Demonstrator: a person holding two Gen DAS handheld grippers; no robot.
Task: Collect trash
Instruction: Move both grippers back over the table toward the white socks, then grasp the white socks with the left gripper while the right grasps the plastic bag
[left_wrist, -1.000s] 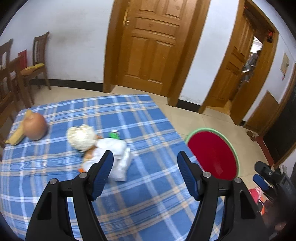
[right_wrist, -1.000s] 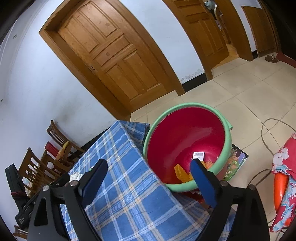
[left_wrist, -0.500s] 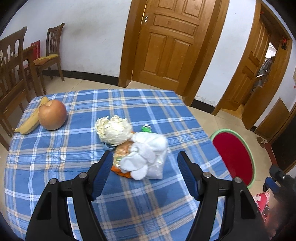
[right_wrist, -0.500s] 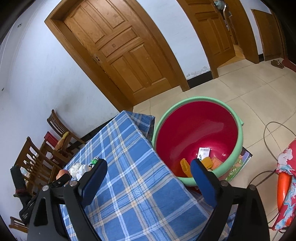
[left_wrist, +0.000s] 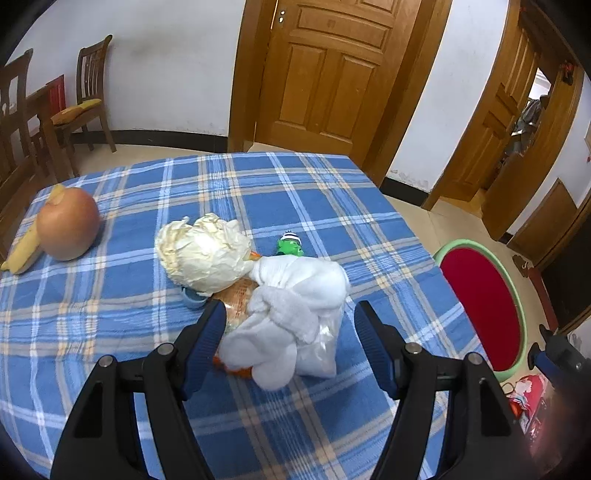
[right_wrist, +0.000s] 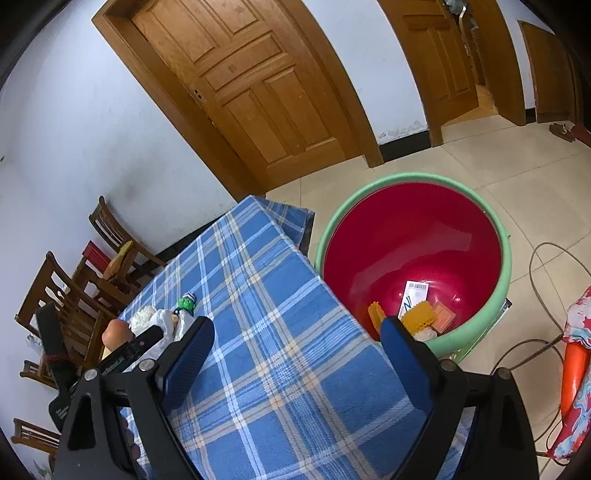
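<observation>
Left gripper (left_wrist: 288, 325) gaping around white cloth (left_wrist: 291, 295), pads clear, right gripper (right_wrist: 295, 332) wide, empty, only it shows trash inside red basin (right_wrist: 413, 254)

Near the middle of the blue plaid tablecloth (left_wrist: 314, 206) lay a heap of trash: a crumpled cream paper ball (left_wrist: 203, 254) touching a rumpled white cloth (left_wrist: 291, 306), which lay over an orange wrapper (left_wrist: 238, 295) and a clear plastic bag (left_wrist: 321, 350). A small green bottle (left_wrist: 290, 246) lay on its side just behind. Off the cloth's right edge stood a red basin (right_wrist: 413, 254) with a green rim, holding yellow and orange scraps and a white label.
</observation>
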